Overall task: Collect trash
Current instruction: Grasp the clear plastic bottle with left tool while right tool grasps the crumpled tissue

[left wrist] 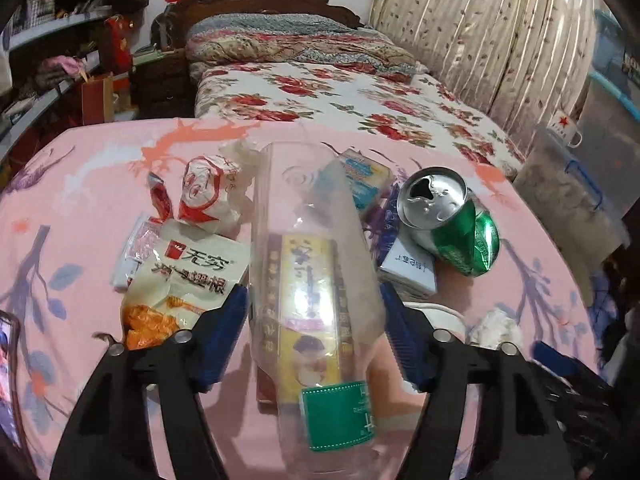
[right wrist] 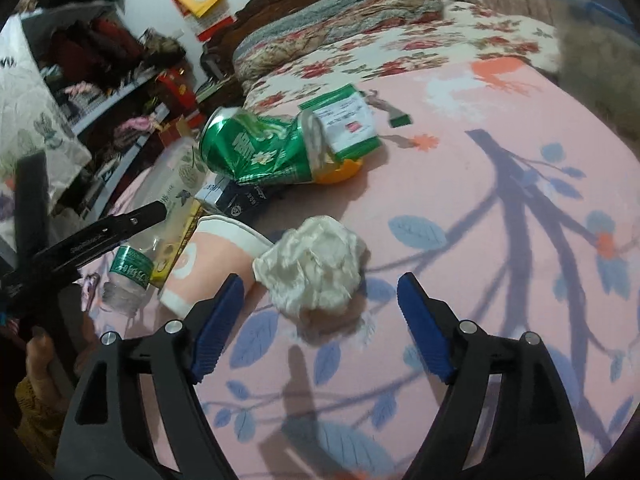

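Clear plastic bottle (left wrist: pixel 316 280) lies between the blue pads of the left gripper (left wrist: pixel 314 336), jaws half shut and flanking it; a firm grip cannot be confirmed, so it may slip out. Near the pink bedcover's (right wrist: pixel 500 208) middle, the right gripper (right wrist: pixel 320 320) gapes empty around crumpled tissue (right wrist: pixel 316 268). Crushed green can (right wrist: pixel 260 152), paper cup (right wrist: pixel 208 260) and snack bag (left wrist: pixel 184 280) crowd close.

"无穷" on white snack bag (left wrist: pixel 188 276)
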